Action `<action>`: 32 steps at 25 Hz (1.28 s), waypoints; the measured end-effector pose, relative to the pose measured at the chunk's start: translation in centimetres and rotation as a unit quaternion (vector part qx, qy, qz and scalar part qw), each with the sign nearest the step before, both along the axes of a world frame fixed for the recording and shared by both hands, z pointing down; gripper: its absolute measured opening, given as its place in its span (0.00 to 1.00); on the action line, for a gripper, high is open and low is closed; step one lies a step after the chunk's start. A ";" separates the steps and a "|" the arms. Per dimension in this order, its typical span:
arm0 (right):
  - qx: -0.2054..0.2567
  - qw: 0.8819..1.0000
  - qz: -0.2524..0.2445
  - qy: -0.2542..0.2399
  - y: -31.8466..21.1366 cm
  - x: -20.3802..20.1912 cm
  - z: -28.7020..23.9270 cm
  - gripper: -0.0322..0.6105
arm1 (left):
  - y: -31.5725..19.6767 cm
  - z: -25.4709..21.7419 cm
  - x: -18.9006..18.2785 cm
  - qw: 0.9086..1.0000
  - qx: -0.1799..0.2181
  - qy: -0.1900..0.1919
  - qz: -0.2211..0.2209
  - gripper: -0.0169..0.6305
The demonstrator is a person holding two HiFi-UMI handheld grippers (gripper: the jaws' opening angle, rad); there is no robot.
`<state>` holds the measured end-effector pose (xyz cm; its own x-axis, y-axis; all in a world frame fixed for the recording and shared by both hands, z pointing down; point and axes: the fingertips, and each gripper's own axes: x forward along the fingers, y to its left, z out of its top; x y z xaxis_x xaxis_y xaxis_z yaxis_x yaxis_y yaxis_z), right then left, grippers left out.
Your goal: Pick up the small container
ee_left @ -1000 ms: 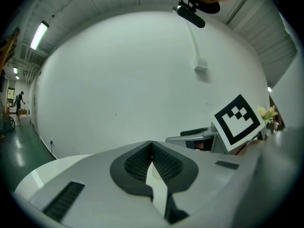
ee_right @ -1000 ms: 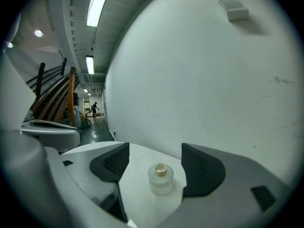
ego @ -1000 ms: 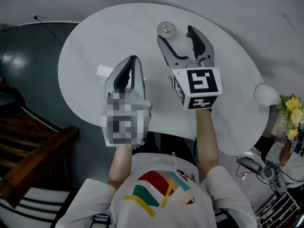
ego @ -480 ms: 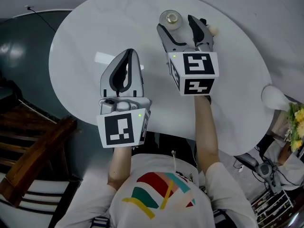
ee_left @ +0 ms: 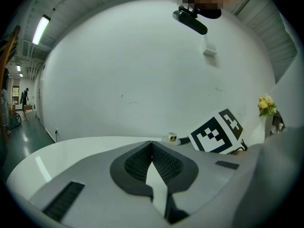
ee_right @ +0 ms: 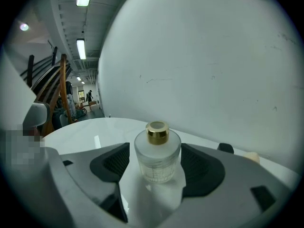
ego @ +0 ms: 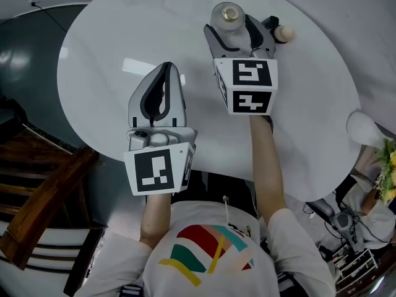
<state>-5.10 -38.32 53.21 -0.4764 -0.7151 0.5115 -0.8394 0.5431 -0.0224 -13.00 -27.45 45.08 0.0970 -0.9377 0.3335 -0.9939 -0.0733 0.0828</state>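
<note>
The small container (ego: 227, 17) is a frosted glass jar with a gold cap, standing upright at the far side of the white round table (ego: 105, 48). My right gripper (ego: 231, 30) is open, one jaw on each side of the jar. In the right gripper view the container (ee_right: 157, 156) stands on the table between the dark pads (ee_right: 114, 163), with a narrow gap on the left and almost none on the right. My left gripper (ego: 165, 74) hovers shut over the middle of the table, nothing in it. In the left gripper view the left gripper (ee_left: 152, 145) shows its jaws pressed together.
A small beige object (ego: 284, 33) lies just right of the right jaws. Off the table's right edge are a white round lamp-like thing (ego: 364, 129) and yellow flowers (ego: 390, 166). Dark wooden furniture (ego: 37, 197) stands at the lower left.
My right gripper has moved forward until the container stands between its open jaws. The left gripper has stayed shut and barely moved.
</note>
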 end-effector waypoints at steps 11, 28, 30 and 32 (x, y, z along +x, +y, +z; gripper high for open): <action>0.018 1.000 0.016 -0.005 -1.3 0.2 0.9 0.57 | 0.5 2.1 -0.4 1.000 -0.016 0.000 -0.003 0.05; 0.024 0.999 0.023 -0.014 -1.3 -0.1 1.5 0.56 | 1.0 2.1 -0.5 1.000 -0.017 0.000 -0.009 0.05; 0.025 0.999 0.022 -0.008 -1.3 -0.1 1.4 0.56 | 1.0 1.7 -0.5 1.000 -0.014 0.000 -0.010 0.05; 0.028 0.999 0.019 -0.002 -1.3 -0.1 1.0 0.56 | 0.9 1.1 -0.5 1.000 -0.008 0.000 -0.011 0.05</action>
